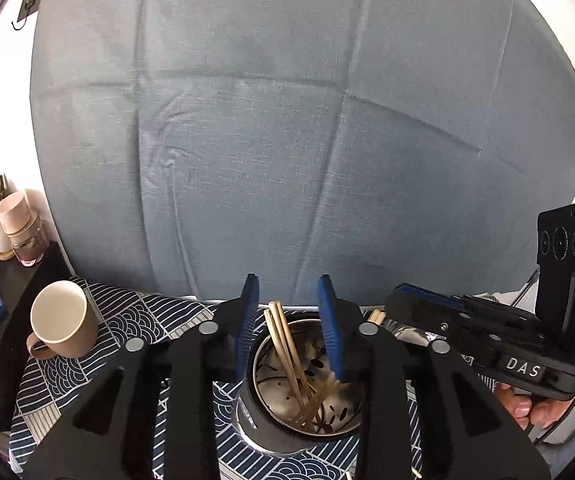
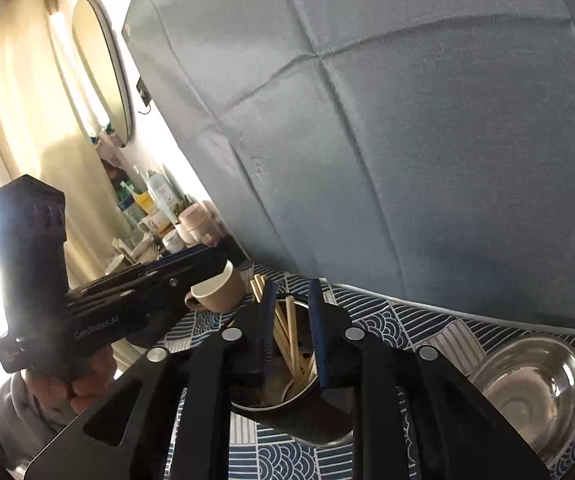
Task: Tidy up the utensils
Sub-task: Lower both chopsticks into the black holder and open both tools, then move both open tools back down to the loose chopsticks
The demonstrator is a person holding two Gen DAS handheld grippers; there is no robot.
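A dark round utensil holder [image 1: 265,432] with a perforated steel lining stands on the patterned cloth, with several wooden chopsticks [image 1: 287,356] leaning inside. My left gripper [image 1: 290,320] is open above it, its blue pads on either side of the chopstick tops without touching them. In the right wrist view, the holder [image 2: 307,420] and chopsticks [image 2: 287,336] sit between my right gripper's [image 2: 292,332] open fingers; nothing is clamped. The right gripper's body [image 1: 487,332] shows at the holder's right in the left wrist view.
A tan mug [image 1: 61,320] stands on the cloth [image 1: 127,320] to the left; it also shows in the right wrist view [image 2: 217,290]. A steel bowl [image 2: 527,384] sits at right. A grey-blue fabric panel [image 1: 307,140] rises behind. Bottles and jars [image 1: 3,224] crowd a shelf at left.
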